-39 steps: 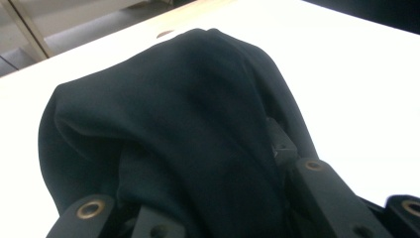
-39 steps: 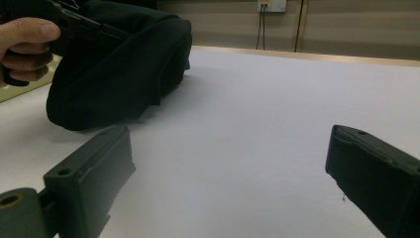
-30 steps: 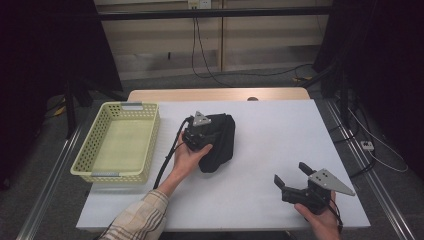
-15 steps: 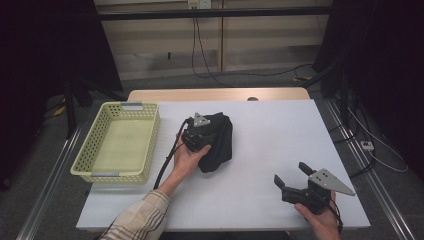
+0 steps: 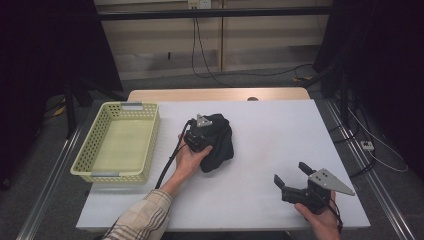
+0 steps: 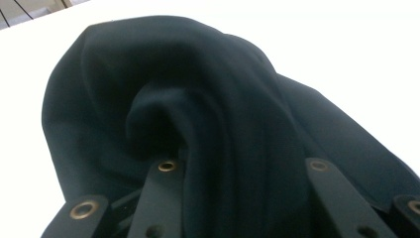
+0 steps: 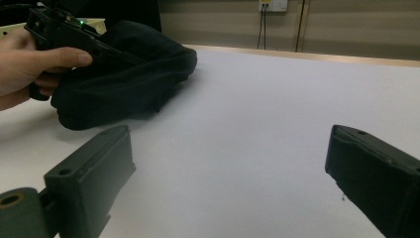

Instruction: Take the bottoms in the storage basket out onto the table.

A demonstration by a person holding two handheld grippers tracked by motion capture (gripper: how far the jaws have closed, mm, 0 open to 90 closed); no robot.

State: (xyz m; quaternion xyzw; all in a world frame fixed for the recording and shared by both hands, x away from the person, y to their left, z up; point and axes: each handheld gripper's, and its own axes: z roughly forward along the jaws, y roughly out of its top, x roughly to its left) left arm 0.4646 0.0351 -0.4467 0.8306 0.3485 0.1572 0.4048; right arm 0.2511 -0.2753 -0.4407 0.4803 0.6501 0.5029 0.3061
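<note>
Left claw (image 5: 206, 131) clamped on dark cloth (image 5: 220, 145) at mid-desk.

Cloth bunched in a heap on the white desk (image 5: 280, 130), just right of the yellow basket (image 5: 120, 145) — a thick fold pinched between the left claw's jaws, seen close in the left gripper view (image 6: 237, 148). Jaws just easing apart slightly, fold still between them. Right claw (image 5: 292, 176) well apart from the cloth, toward the desk's near right corner — jaws spread wide, nothing between, hovering low over bare desk (image 7: 247, 124).

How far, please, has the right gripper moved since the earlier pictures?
No: the right gripper sits at the same spot near the table's front right edge.
</note>
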